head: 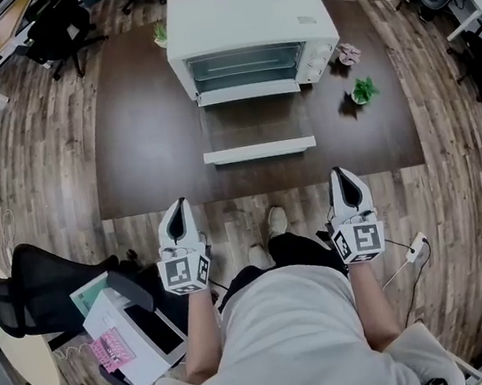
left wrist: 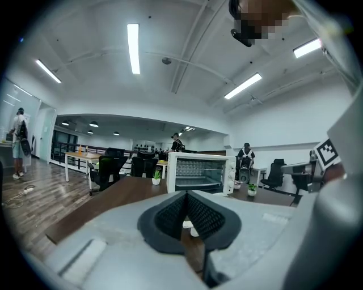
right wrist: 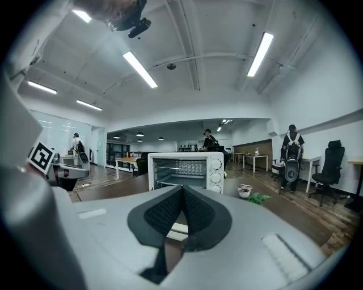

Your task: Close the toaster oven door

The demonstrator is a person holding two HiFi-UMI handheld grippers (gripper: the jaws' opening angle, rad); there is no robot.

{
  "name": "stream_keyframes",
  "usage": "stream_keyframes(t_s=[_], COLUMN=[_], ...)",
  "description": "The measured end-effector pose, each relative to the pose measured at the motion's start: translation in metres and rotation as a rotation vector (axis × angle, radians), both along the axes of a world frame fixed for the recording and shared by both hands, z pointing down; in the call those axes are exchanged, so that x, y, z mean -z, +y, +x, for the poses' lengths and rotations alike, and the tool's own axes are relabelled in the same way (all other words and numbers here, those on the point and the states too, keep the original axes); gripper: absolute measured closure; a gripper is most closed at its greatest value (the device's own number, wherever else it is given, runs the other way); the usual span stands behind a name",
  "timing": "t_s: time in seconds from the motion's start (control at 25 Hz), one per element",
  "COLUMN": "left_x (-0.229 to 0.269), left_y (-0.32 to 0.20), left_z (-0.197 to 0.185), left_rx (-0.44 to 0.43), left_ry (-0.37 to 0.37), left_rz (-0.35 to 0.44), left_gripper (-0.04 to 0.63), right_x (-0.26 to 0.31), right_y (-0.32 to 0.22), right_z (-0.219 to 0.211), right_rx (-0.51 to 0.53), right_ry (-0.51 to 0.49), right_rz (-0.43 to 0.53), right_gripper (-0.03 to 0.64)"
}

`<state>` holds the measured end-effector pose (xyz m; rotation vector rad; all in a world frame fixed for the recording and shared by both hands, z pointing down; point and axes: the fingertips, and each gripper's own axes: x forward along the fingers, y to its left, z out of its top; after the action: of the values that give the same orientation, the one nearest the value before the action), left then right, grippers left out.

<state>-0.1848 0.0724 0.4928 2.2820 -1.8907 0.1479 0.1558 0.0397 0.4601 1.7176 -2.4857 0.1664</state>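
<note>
A white toaster oven (head: 248,39) stands at the far side of a dark brown table (head: 134,131). Its door (head: 256,127) lies folded down flat toward me, with the white handle bar (head: 259,151) at its front edge. The oven cavity and wire rack show in both gripper views (left wrist: 199,174) (right wrist: 184,171). My left gripper (head: 176,220) and right gripper (head: 348,188) hover shut and empty just short of the table's near edge, either side of the door and well back from it. Each gripper's black pads meet (left wrist: 186,216) (right wrist: 181,214).
Two small potted plants (head: 364,90) (head: 349,54) sit right of the oven, another (head: 160,34) at its left. A black office chair (head: 49,281) and a box of papers (head: 132,331) stand at my left. People stand and sit far off in the office.
</note>
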Motion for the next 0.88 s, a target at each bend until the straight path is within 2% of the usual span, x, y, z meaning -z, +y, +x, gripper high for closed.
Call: stream_keyframes(t_s=[0.28, 0.6, 0.88], left_x=[0.006, 0.0, -0.022], left_y=[-0.058, -0.096, -0.114], left_z=[0.013, 0.024, 0.021], left_rx=[0.027, 0.015, -0.011], left_ry=[-0.027, -0.04, 0.004], left_rz=[0.006, -0.005, -0.05], left_gripper=[0.591, 0.591, 0.591], right_x=[-0.004, -0.01, -0.025], right_y=[-0.066, -0.105, -0.115], right_z=[0.013, 0.017, 0.019], right_rx=[0.04, 0.079, 0.033], right_ry=[-0.023, -0.014, -0.008], right_rz=[-0.008, -0.013, -0.048], right_gripper=[0.617, 0.617, 0.617])
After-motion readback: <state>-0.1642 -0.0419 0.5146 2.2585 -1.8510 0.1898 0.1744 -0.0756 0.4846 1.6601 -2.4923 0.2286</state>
